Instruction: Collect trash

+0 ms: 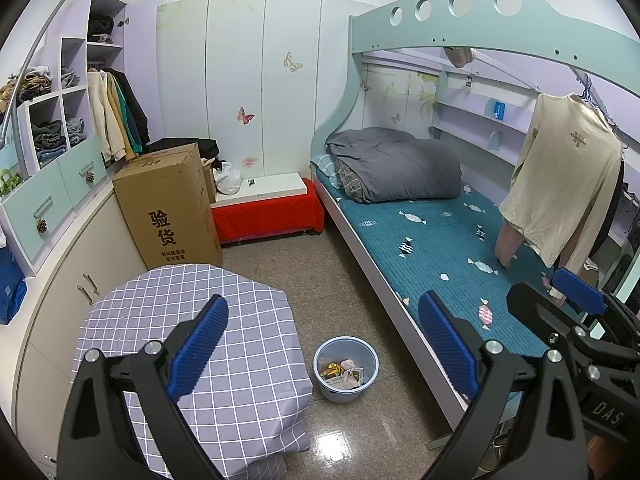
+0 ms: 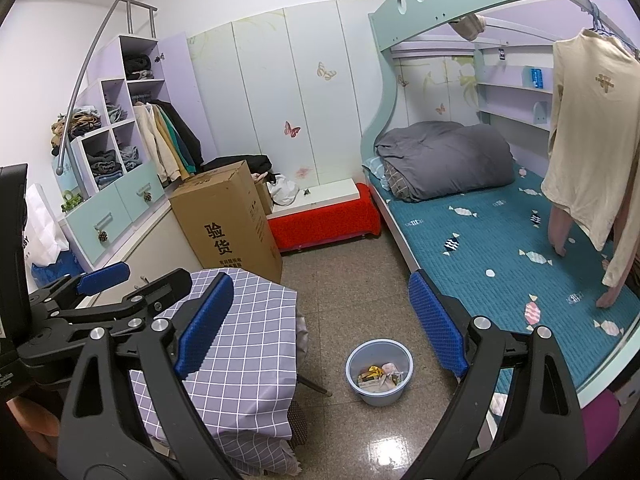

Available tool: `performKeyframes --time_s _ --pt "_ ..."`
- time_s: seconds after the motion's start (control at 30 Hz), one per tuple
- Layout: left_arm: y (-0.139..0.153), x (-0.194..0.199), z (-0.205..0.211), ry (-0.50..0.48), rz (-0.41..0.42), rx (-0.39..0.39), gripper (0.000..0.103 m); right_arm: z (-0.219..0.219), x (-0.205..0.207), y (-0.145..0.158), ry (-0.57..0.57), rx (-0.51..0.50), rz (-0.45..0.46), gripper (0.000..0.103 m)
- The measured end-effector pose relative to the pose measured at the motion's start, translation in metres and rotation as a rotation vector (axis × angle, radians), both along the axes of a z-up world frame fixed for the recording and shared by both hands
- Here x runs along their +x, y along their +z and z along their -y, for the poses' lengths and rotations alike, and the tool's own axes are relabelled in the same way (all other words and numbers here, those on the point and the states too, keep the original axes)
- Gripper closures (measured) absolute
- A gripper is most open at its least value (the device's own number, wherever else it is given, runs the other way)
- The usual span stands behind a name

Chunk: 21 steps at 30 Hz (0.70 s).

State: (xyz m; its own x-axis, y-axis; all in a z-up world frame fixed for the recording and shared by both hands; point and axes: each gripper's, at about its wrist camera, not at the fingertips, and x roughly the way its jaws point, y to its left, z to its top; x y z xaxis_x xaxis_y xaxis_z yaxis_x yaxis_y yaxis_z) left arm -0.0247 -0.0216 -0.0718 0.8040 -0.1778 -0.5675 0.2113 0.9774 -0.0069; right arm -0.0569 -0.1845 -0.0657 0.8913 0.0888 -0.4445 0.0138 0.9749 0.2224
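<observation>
A pale blue trash bin (image 1: 340,394) stands on the floor between the table and the bed, with wrappers and crumpled paper (image 1: 344,372) inside. My left gripper (image 1: 323,300) is held open above it, nothing between its blue pads. The right wrist view shows the same bin (image 2: 378,398) and its trash (image 2: 380,376) below my right gripper (image 2: 320,280), which is also open and empty. Both grippers are well above the bin, side by side. The right gripper's blue pad (image 1: 580,290) shows at the right edge of the left wrist view.
A table under a purple checked cloth (image 1: 192,320) is at the left. A bunk bed with a teal mattress (image 1: 440,248) and grey duvet is at the right, and a cream shirt (image 1: 560,176) hangs over it. A cardboard box (image 1: 168,208) and a red bench (image 1: 268,212) stand behind.
</observation>
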Motion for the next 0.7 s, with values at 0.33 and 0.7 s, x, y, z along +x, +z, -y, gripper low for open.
performKeyframes --time_s 0.33,0.7 --pt "0.0001 0.0003 0.001 0.0 -0.002 -0.001 0.009 -0.0018 -0.0012 -0.0019 -0.003 0.002 -0.002 0.015" --pt "-0.0026 0.001 0.0046 -0.001 -0.003 0.005 0.009 0.0023 0.0012 -0.008 -0.006 0.01 -0.012 0.015"
